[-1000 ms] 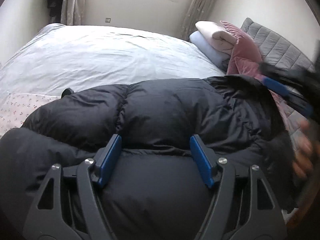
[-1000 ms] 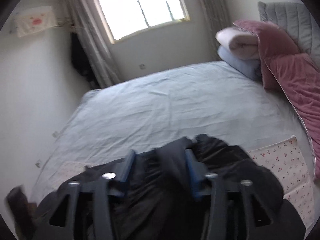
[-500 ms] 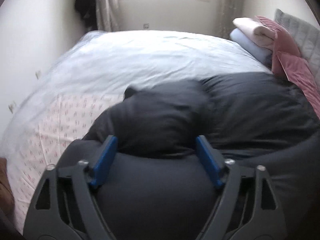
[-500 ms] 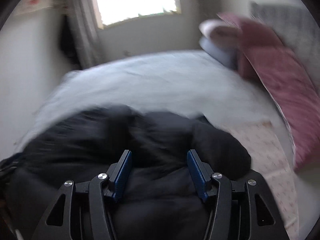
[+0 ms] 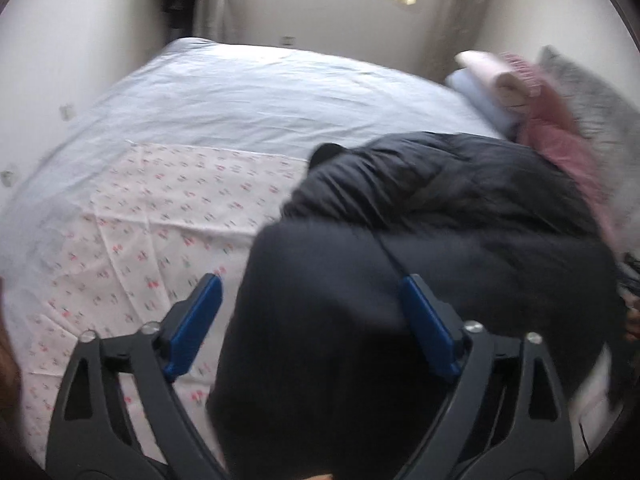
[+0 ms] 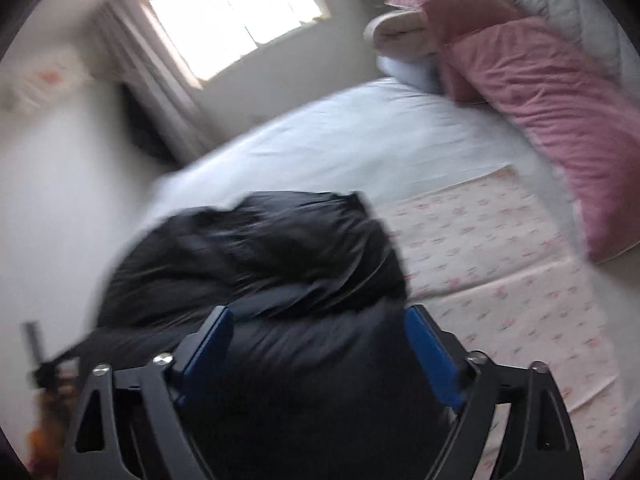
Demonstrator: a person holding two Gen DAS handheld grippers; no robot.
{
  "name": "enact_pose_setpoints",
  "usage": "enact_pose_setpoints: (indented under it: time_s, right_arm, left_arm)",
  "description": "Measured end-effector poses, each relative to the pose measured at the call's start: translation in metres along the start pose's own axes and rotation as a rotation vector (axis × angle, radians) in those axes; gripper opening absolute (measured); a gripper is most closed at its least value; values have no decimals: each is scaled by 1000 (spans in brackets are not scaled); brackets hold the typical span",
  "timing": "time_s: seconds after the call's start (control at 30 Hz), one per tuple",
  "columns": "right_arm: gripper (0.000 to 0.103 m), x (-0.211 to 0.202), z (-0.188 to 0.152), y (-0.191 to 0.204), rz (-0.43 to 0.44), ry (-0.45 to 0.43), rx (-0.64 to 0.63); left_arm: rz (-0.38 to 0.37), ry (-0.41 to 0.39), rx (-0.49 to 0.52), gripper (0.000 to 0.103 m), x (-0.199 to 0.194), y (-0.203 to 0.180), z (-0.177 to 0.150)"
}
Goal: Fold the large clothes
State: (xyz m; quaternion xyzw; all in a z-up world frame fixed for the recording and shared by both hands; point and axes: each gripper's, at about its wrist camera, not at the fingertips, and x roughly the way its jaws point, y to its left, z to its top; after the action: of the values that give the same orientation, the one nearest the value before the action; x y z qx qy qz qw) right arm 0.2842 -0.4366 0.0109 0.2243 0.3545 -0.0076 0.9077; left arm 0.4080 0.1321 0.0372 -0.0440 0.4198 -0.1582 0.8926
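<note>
We see a bulky black quilted puffer jacket (image 5: 440, 216) heaped on the pale blue bedsheet (image 5: 248, 92), partly over a white floral-print cloth (image 5: 132, 216). Left gripper (image 5: 312, 312) jaws are spread wide and opening, jacket fabric between them, the left pad clear of it. Right gripper (image 6: 320, 344) jaws are also wide and opening around jacket bulk; whether the pads press it, we cannot tell. Pink velvet pillows (image 6: 540, 92) lie by the headboard.

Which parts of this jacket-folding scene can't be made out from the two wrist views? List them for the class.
- Left wrist view: black puffer jacket runs off the bottom edge, so its near part is unseen.
- Right wrist view: motion blur smears the jacket's folds.
- Right wrist view: floral sheet under the jacket is covered.
</note>
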Motion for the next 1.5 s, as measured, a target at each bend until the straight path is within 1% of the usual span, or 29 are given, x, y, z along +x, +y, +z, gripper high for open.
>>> enact_pose_setpoints:
  time_s: [0.03,0.07,0.1,0.2,0.23,0.33,0.43,0.5,0.57,0.63,0.7,0.73,0.77,0.8,0.83,0.87,0.9,0.93,0.97,1.03,1.07,1.13,1.17,1.2,1.27,1.33,1.37,1.43,1.5]
  right_arm:
    - [94,-9,-7,-4,20,10,-5]
    - [94,-18,-15,-9,34,21,-14]
    - [94,-25,-25,-16,43,36,-25]
    - [94,-35,-53,-29,74,78,-52]
    - [94,-34,-64,-32,85,99,-71]
    - [94,-28,-86,-29,111,154,-134]
    - [94,-12,-98,-27,128,203,-222]
    - [94,-5,-104,-20,139,222,-286]
    - [94,5,-106,-16,149,242,-315]
    - [94,20,-106,-17,172,244,-301]
    - [94,37,-105,-17,217,232,-255]
    - [94,41,-106,-15,228,223,-238]
    - [93,47,-105,-14,240,198,-201]
    - [88,50,-105,-15,260,169,-154]
    - [67,52,-106,-18,319,147,-78]
    - [38,53,-107,-19,372,141,-22]
    - [29,51,-108,-18,400,126,16]
    - [20,45,-109,-14,409,97,36]
    - [14,39,-109,-9,402,78,36]
    - [10,20,-110,3,380,37,40]
    - [9,12,-110,6,383,23,44]
    - [9,-17,-110,17,387,-28,44]
    - [9,-28,-111,21,389,-40,43]
    - [9,-38,-113,26,390,-49,39]
    - [8,-60,-121,35,395,-59,26]
    - [8,-82,-136,45,397,-60,13]
    - [8,-91,-141,45,398,-59,9]
    - [8,-111,-159,48,401,-54,-9]
    - [8,-123,-181,49,397,-35,-13]
  left_arm:
    - [-46,-6,5,96,-10,7,-10]
    - [-71,-5,11,97,-15,8,-15]
    - [-132,2,27,98,-21,14,-28]
    - [-236,6,67,98,-26,27,-54]
    - [-258,-6,84,98,-27,31,-63]
    - [-283,-13,127,98,-26,34,-79]
    - [-288,26,181,98,-15,35,-90]
    - [-322,49,213,98,-9,33,-93]
    - [-360,71,213,98,-1,33,-93]
    - [-429,111,175,98,10,31,-91]
    - [-499,143,105,92,20,26,-91]
    - [-508,147,77,77,23,23,-91]
    - [-507,145,61,60,24,22,-90]
    - [-518,133,22,51,22,21,-89]
    - [-535,113,-31,36,18,23,-88]
    - [-541,98,-63,26,13,23,-89]
    - [-534,78,-98,22,6,23,-88]
    - [-525,62,-118,16,-1,22,-88]
    - [-511,42,-138,13,-12,19,-87]
    - [-478,12,-165,11,-34,15,-86]
    - [-474,5,-175,11,-44,14,-86]
    - [-461,-9,-168,10,-66,13,-89]
    - [-458,-11,-161,10,-73,11,-90]
    - [-452,-20,-148,10,-89,8,-95]
    - [-449,-29,-136,10,-108,9,-101]
    - [-453,-28,-131,10,-133,12,-111]
    - [-450,-28,-121,10,-142,13,-117]
    - [-442,-18,-103,11,-156,14,-131]
    - [-429,7,-95,12,-157,19,-147]
